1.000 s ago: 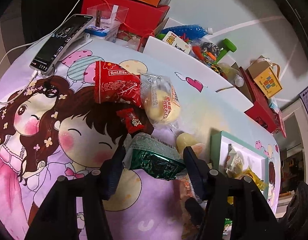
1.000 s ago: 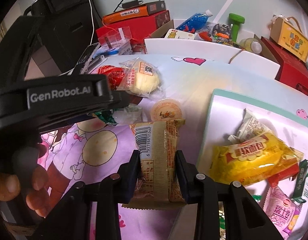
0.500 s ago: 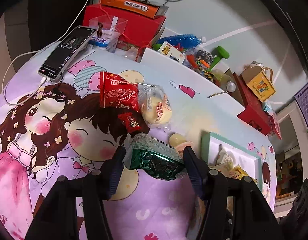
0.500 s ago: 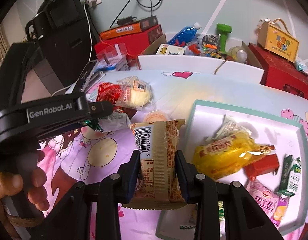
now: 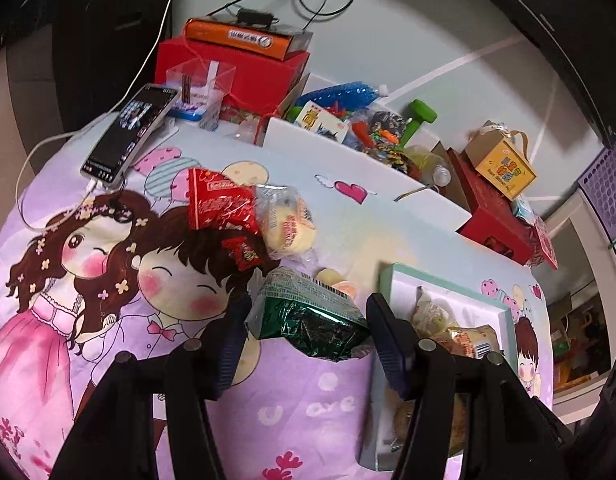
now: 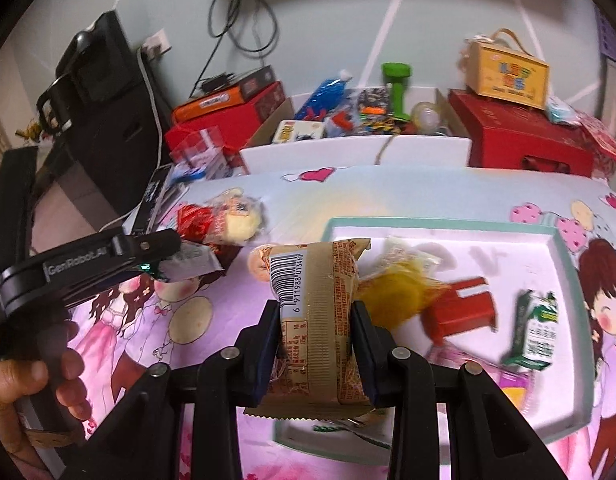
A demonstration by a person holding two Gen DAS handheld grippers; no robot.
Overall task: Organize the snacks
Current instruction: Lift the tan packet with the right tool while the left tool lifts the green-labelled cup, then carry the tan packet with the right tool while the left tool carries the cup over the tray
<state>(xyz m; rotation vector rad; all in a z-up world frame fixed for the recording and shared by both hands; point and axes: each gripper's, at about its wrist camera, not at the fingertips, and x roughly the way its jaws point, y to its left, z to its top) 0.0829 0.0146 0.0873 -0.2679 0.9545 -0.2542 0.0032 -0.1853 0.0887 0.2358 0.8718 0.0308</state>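
Nearest the lens, the right gripper [image 6: 314, 334] has its two fingers clamped on a tan snack pack [image 6: 320, 320], barcode facing up, held off the surface over the near left corner of the mint-rimmed tray [image 6: 564, 264]. Just past it inside the tray sit a yellow packet [image 6: 396, 292], blurred here, a red packet [image 6: 462, 312] beside it, and a green-and-white sachet [image 6: 536, 326] toward the tray's right side; a pink wrapper [image 6: 512, 384] lies by the near rim. Over on the left, a hand [image 6: 32, 388] grips the handle of the left gripper [image 5: 304, 334], and its fingers are pressed against the two ends of a green foil packet [image 5: 308, 316], carried above the cartoon-print cloth [image 5: 108, 280], left of the tray. Beyond that packet, a round jelly cup [image 6: 260, 262] rests on the cloth by the tray's far left corner. Farther along, near the middle of the cloth, a small dark-red wrapper [image 5: 244, 254], a clear-bagged yellow bun [image 5: 288, 224] and a red snack bag [image 5: 220, 204] lie bunched together, touching. At the cloth's far left edge a phone [image 5: 130, 136] lies with a cable plugged in. Behind the far edge stand red boxes [image 5: 232, 72], an open carton of toys [image 5: 348, 128] and a yellow carry box [image 6: 508, 74], possibly cardboard.
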